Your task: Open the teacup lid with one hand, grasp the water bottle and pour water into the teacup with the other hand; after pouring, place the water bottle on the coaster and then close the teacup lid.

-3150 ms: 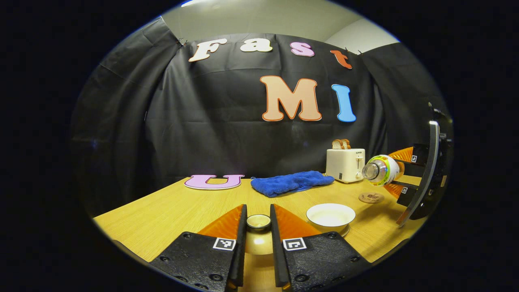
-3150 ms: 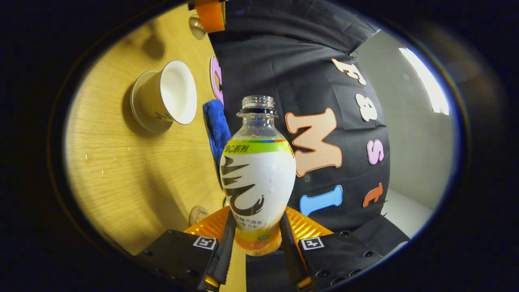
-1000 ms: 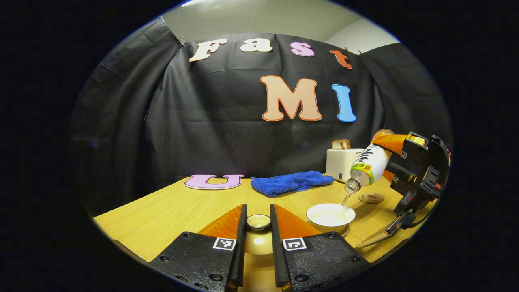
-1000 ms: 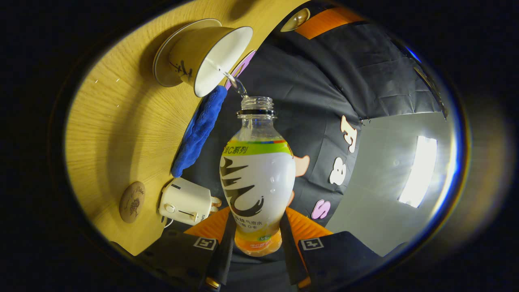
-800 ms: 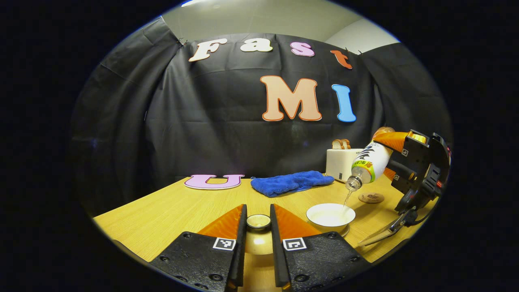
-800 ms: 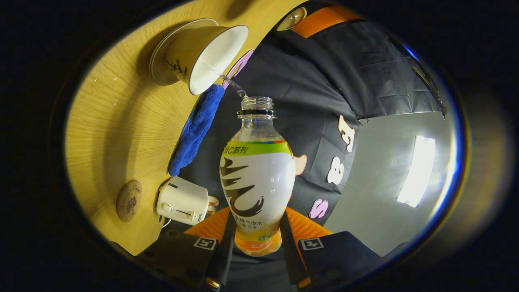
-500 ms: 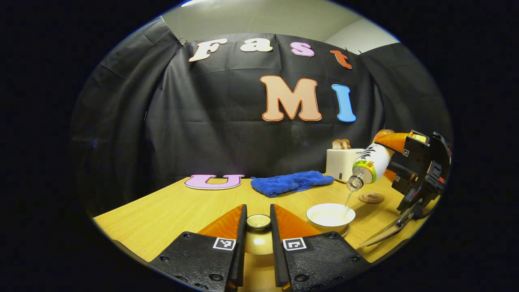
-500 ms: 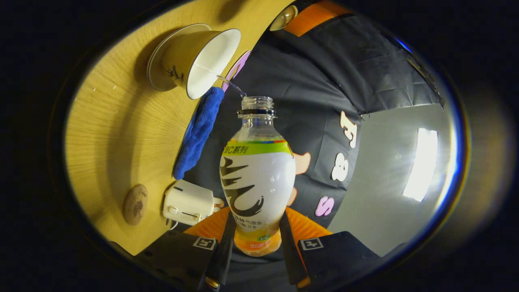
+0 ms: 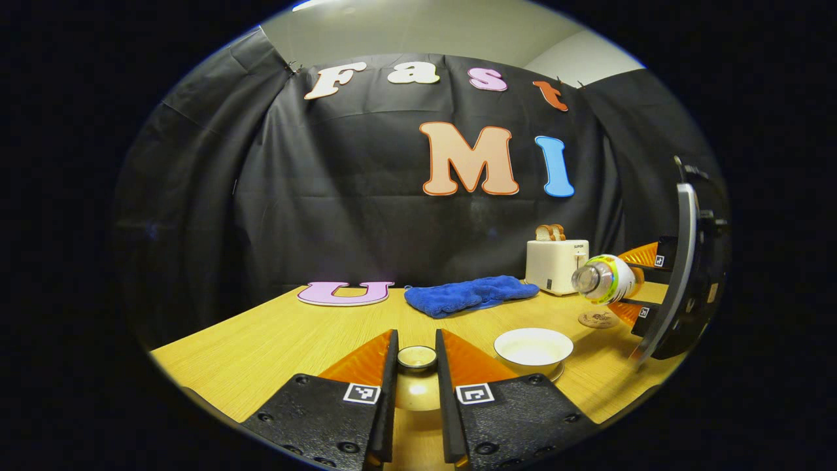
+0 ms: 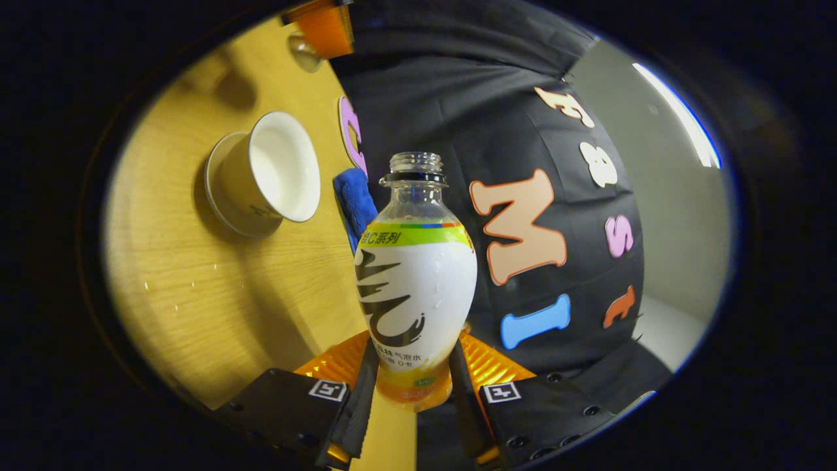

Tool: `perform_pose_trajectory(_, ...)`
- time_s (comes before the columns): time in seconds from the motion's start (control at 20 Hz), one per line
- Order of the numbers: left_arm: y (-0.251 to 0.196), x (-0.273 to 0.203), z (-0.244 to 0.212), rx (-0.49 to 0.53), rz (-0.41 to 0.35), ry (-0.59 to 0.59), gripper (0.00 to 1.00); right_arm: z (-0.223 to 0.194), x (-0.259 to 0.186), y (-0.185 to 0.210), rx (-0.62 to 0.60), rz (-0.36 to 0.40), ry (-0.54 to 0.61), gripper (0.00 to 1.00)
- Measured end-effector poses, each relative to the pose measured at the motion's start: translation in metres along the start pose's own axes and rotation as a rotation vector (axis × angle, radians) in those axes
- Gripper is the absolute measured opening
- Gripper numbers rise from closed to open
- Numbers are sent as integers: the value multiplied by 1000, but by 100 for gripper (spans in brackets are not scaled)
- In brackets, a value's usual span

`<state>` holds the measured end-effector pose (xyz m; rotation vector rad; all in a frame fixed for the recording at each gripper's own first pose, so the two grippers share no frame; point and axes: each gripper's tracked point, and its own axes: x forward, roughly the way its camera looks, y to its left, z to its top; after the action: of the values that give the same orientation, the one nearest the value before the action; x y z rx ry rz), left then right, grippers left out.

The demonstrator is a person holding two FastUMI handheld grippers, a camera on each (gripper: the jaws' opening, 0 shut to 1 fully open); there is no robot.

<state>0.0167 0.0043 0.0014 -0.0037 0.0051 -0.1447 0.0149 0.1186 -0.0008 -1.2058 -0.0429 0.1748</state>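
Right tongs (image 10: 410,386) clamped on the water bottle (image 10: 416,275) near its base, bottle tipped about level in the left gripper view, uncapped mouth toward the teacup (image 10: 265,171). Left tongs (image 9: 416,366) pinch the teacup lid (image 9: 417,357) by its knob, above the desk (image 9: 274,340). Teacup sits open on its saucer; coaster (image 9: 597,319) just behind it, bare. Blue cloth (image 9: 471,294) and toaster (image 9: 557,264) at the back.

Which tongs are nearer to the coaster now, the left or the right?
Right. The right tongs, holding the bottle, hang just above the coaster. The left tongs hold the lid beyond the teacup.
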Motion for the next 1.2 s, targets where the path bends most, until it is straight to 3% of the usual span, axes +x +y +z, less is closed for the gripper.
perform_pose_trajectory(0.15, 0, -1, 0, 0, 0, 0, 28, -12, 1, 1, 324, 84, 47, 61)
perform_pose_trajectory(0.25, 0, 0, -1, 0, 0, 0, 28, -12, 1, -1, 529, 107, 55, 58)
perform_pose_trajectory(0.35, 1, 0, 0, 0, 0, 0, 28, -16, 2, -10, 712, 115, 42, 63)
perform_pose_trajectory(0.4, 1, 0, 0, 0, 0, 0, 28, -21, 0, -11, 809, 127, 32, 58)
perform_pose_trajectory(0.5, 1, 0, 0, 1, 0, 0, 28, -26, 0, -14, 1031, 179, 4, 58)
perform_pose_trajectory(0.6, 1, 0, 0, 1, 0, 0, 28, -39, 10, -19, 1211, 195, 8, 61)
perform_pose_trajectory(0.7, 1, 0, 0, 1, -1, 0, 27, -51, 18, -19, 1278, 159, 13, 61)
perform_pose_trajectory(1.2, 1, 0, 1, 0, -1, 1, 28, -61, 42, 5, 1258, 108, 128, 59)
